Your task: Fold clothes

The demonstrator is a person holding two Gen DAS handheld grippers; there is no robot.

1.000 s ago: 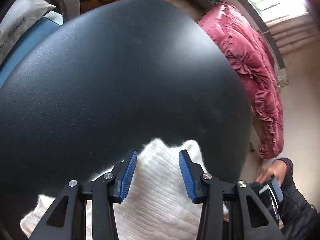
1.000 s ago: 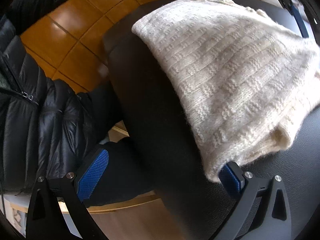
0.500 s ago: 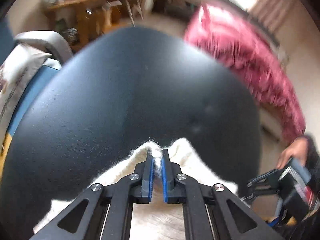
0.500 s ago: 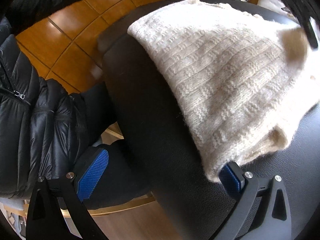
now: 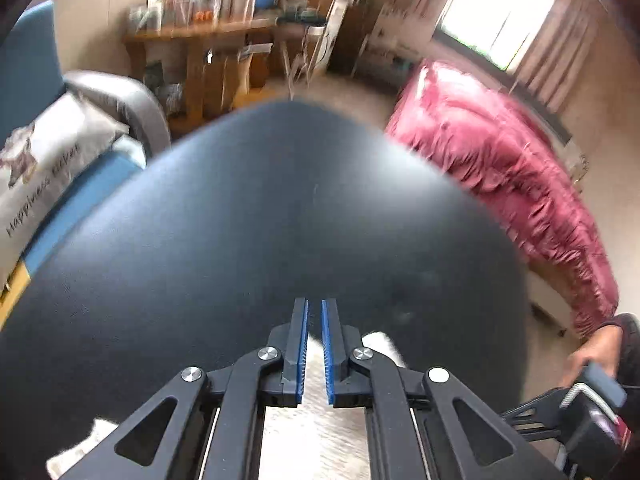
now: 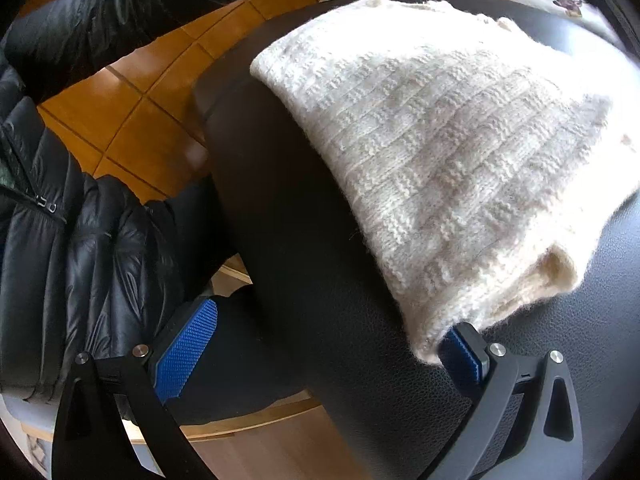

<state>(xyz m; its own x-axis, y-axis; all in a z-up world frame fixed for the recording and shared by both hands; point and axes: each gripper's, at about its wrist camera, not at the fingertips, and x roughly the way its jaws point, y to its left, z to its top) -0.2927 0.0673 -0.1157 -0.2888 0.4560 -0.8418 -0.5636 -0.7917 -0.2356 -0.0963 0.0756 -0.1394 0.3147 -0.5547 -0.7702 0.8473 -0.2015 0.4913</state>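
Observation:
A cream knitted sweater lies folded on the round black table. My right gripper is wide open at its near corner. Its right finger is tucked under the sweater's edge, and its left finger hangs off the table rim. My left gripper hovers over the sweater's far edge and points out across the bare table. Its jaws are opening from a narrow gap, and no fabric is pinched between the pads.
A black puffer jacket sits close to the table's near left, above orange floor tiles. Beyond the table are a pink quilt, a blue sofa with a printed cushion and a cluttered wooden shelf.
The left gripper shut on the sweater's far edge, then let it go, lifted and tilted up toward the room. The raised corner lies flat again. The right gripper stayed put.

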